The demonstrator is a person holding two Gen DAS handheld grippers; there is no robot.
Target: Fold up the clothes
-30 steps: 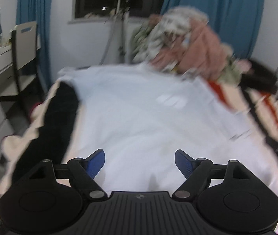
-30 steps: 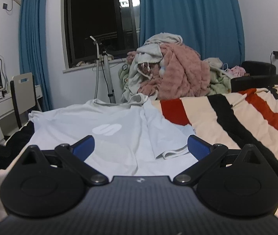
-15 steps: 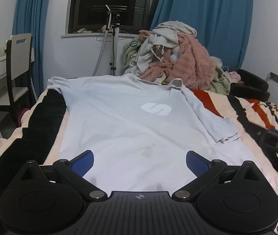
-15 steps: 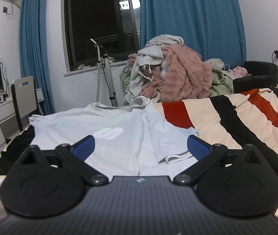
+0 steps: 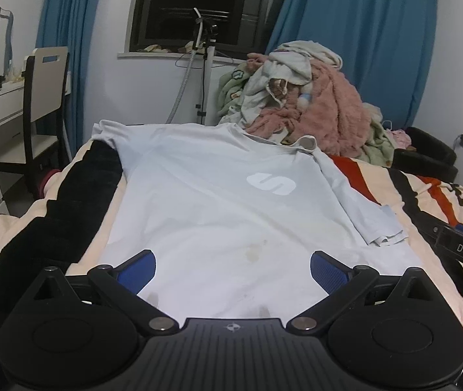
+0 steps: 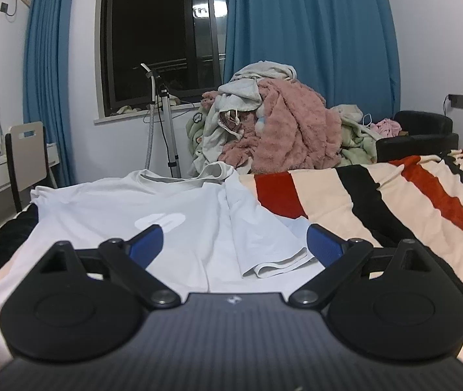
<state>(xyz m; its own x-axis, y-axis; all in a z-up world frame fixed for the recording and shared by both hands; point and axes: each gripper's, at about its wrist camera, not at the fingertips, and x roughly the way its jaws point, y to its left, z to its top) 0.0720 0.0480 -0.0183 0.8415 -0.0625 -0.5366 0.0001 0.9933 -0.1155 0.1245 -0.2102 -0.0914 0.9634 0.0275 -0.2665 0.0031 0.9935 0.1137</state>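
Steadying after a blurred swing, I am holding my left gripper [image 5: 233, 268] and right gripper [image 6: 234, 244] wide open, empty, over the pale blue cotton T-shirt [image 5: 218, 202] lying flat along the striped fleece bedspread's [image 6: 394, 202] left edge; one sleeve [image 6: 264, 244] folded, the rest remaining.

1. The pale blue T-shirt [image 5: 218, 215] lies flat on the bed, collar at the far end, hem nearest the cameras.
2. A white logo [image 5: 271, 183] marks its chest.
3. Its right sleeve [image 6: 264, 244] is folded inward over the body.
4. Faint stains show near the hem.
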